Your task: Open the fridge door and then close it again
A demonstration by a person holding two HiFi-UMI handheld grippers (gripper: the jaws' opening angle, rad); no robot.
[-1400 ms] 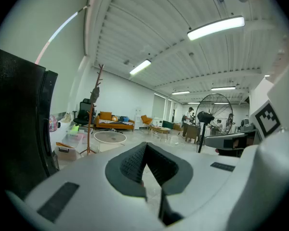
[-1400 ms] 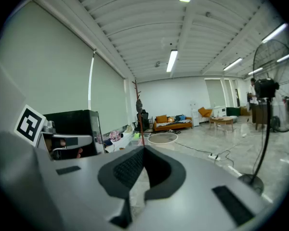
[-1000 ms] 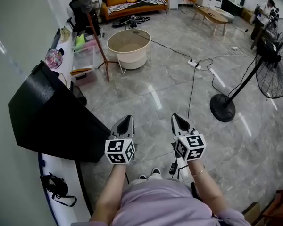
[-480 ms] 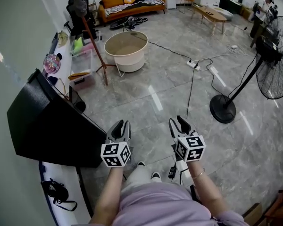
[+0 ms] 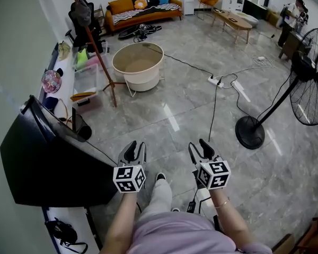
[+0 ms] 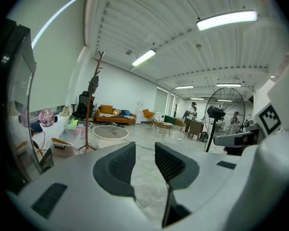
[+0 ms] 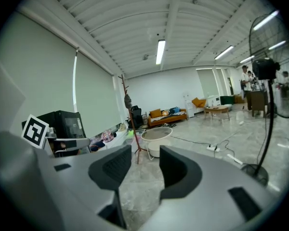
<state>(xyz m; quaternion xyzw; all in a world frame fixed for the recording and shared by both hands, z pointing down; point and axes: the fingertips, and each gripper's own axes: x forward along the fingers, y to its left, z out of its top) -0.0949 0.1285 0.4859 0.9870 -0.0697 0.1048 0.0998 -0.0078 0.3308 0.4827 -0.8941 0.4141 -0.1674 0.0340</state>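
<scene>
Both tools are empty: the left gripper (image 5: 135,147) and the right gripper (image 5: 198,146), each a grey two-jaw tool carrying a black-and-white marker cube, have just been opening their jaws, which stand apart with only floor showing between them. They are held side by side, near the person's body, aimed toward the far room over the glossy grey marble-patterned floor (image 5: 148,115). Just left of the left gripper stands the black box-shaped fridge (image 5: 53,163), its door apparently shut; no handle can be made out. Neither gripper touches it. The likely trouble from here is the swing to the left. The left gripper sits so near the fridge's near corner that a hasty turn could knock it, and jaws only partly apart might slide off a smooth door edge instead of catching it. Farther right, a thin black cable (image 5: 214,110) trails across the floor, a possible snag for feet.
</scene>
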